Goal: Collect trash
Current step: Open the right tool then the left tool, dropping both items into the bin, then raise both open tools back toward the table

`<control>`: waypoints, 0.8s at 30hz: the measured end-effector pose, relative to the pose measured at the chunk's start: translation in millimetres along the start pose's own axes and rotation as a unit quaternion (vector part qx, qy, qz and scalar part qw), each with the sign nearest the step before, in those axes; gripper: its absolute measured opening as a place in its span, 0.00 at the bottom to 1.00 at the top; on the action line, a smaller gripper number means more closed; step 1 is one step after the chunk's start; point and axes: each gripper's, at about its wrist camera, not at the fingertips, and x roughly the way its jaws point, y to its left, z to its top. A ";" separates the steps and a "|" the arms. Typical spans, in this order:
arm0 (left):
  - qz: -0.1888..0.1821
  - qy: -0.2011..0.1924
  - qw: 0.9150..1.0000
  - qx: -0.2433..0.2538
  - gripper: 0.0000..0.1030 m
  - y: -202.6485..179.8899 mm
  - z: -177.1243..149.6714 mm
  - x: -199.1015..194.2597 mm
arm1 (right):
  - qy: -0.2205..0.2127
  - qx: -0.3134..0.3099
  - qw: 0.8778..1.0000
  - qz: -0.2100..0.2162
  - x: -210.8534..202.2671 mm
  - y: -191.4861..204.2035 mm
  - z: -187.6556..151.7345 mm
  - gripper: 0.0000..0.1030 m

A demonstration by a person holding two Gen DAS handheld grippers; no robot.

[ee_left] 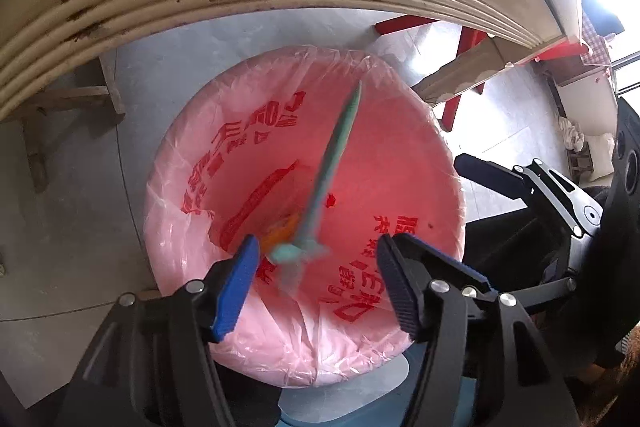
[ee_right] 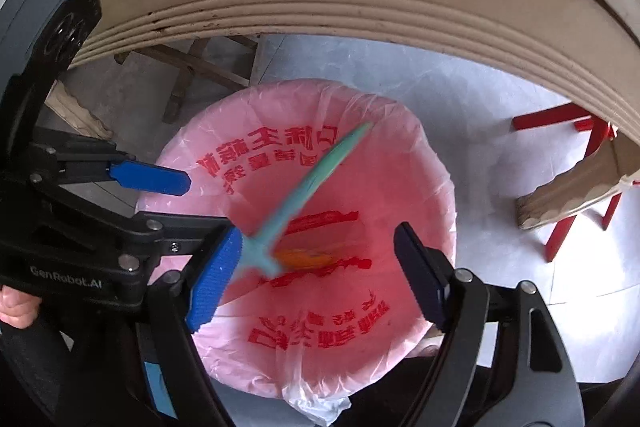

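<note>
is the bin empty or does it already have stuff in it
Not empty. Inside the pink-lined bin, an orange piece lies at the bottom, and a blurred teal stick shows over the opening.

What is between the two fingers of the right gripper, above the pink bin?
In the right wrist view, a blurred teal strip lies between the open right gripper's fingers, over the pink-lined bin.

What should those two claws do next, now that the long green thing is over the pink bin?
Probably just lift both away and go for more trash. The left gripper and right gripper both stand open, and the blurred teal stick looks loose, dropping into the pink-lined bin, where an orange scrap already lies. In the right view its end is at the blue pad; touching or not, I cannot tell.
</note>
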 end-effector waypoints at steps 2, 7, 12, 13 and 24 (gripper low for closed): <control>-0.004 0.002 1.000 -0.005 0.60 1.0 0.6 0.6 | 0.001 0.003 1.000 0.001 0.2 -0.8 0.1 0.74; 0.006 -0.002 1.000 0.000 0.64 -1.6 0.5 0.4 | 0.001 0.008 1.000 0.000 -0.2 -4.4 0.0 0.74; 0.010 -0.010 1.000 0.000 0.77 -2.9 -0.1 -4.2 | 0.002 0.009 1.000 -0.004 -0.1 -4.3 -0.2 0.75; 0.013 -0.014 1.000 0.002 0.79 -4.1 -0.6 -6.8 | 0.002 0.010 1.000 -0.003 -0.2 -3.7 0.2 0.75; 0.082 -0.075 0.994 0.014 0.89 -17.3 -9.8 -55.1 | -0.026 0.010 1.000 -0.007 -20.2 -2.1 4.8 0.76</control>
